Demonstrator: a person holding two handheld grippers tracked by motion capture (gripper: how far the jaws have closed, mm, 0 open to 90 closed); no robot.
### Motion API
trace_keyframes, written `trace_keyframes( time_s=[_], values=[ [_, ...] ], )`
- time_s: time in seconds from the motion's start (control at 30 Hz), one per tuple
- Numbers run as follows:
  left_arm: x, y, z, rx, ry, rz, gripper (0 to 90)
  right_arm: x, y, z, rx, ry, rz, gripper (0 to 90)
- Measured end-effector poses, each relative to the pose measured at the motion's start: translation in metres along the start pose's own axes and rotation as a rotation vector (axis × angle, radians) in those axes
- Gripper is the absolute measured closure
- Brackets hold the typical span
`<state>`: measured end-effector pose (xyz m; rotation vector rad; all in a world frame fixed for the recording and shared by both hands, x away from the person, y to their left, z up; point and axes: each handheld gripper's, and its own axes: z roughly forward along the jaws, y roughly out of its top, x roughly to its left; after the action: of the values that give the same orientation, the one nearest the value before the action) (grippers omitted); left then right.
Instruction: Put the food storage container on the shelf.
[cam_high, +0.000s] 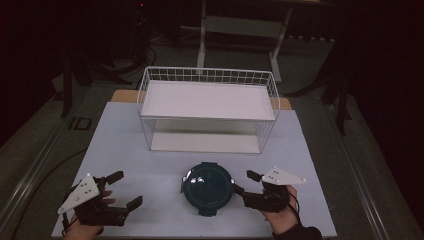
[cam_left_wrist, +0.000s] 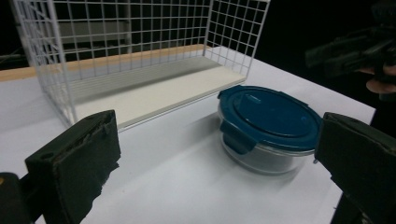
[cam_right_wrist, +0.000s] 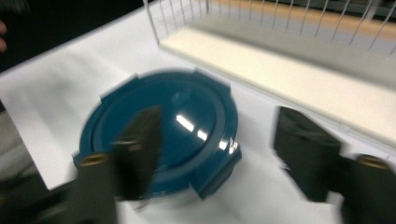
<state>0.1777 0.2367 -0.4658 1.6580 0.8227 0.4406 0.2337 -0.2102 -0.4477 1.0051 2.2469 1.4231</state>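
Your right gripper (cam_high: 242, 183) holds its fingers apart beside the round clear container with a glossy teal plastic lid (cam_high: 207, 186) on the smooth pale surface (cam_high: 125, 150). Your left gripper (cam_high: 128, 189) also has its fingers apart, clamping nothing. Behind stands a white wire-grid basket (cam_high: 207, 76).

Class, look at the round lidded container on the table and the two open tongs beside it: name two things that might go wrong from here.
1. The right tongs stand open right beside the blue-lidded container; a jaw may nudge it so it slides on the smooth table.
2. The wire rack stands just behind the container; lifted carelessly, the container may knock its front wires.
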Motion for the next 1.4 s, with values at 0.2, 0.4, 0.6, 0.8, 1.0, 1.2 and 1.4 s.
trace_keyframes(
  time_s=[0.2, 0.4, 0.6, 0.8, 1.0, 1.2, 1.4],
  values=[
    [-0.013, 0.012, 0.003, 0.021, -0.066, -0.005, 0.3, 0.006, 0.008, -0.017, -0.077, 0.055, -0.009, 13.9],
    [-0.026, 0.028, 0.007, 0.034, -0.064, 0.006, 0.3, 0.010, 0.013, -0.027, -0.120, 0.049, -0.040, 15.0],
    [-0.032, 0.043, 0.021, 0.102, -0.119, 0.064, 0.3, 0.012, 0.016, -0.033, -0.141, 0.061, -0.041, 14.6],
    [-0.035, 0.056, 0.040, 0.193, -0.141, 0.058, 0.3, 0.020, 0.015, -0.036, -0.167, 0.015, -0.104, 14.8],
    [-0.037, 0.061, 0.055, 0.181, -0.134, 0.047, 0.3, 0.022, 0.013, -0.038, -0.188, 0.019, -0.112, 14.2],
    [-0.028, 0.060, 0.073, 0.228, -0.152, -0.051, 0.2, 0.020, 0.008, -0.042, -0.208, 0.012, -0.115, 11.1],
    [-0.019, 0.054, 0.088, 0.284, -0.163, -0.120, 0.3, 0.019, 0.005, -0.042, -0.237, 0.002, -0.126, 10.9]
  ],
)
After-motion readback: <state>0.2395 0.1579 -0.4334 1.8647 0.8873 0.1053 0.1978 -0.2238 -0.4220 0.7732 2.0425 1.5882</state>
